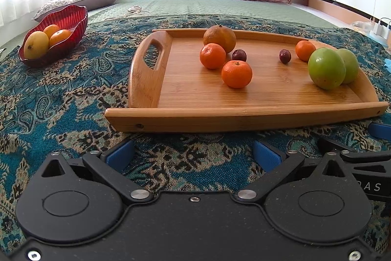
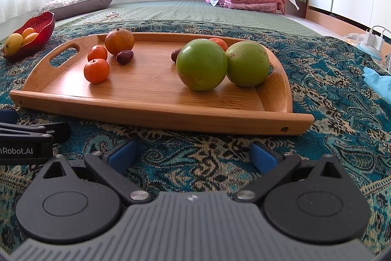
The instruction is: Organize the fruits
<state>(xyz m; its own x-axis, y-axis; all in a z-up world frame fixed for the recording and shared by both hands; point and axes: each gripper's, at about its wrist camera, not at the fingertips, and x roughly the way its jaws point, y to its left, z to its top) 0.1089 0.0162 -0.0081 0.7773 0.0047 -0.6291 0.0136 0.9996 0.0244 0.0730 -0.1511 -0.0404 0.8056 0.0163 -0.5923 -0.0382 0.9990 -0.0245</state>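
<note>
Your left gripper [image 1: 194, 154] and right gripper [image 2: 193, 154] hover spread wide, empty, low in frame before the wooden tray [image 2: 156, 111]; red bowl [image 1: 73, 16] upper left.

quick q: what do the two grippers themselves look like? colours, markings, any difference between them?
Both share the build: black linkage arms with silver pivot screws, round black housings, blue finger pads. The left gripper has a flat, speckled black body; the right gripper has a ribbed grey one. White lettering runs along each one's side, cut off at the frame edge. No cables visible.
</note>
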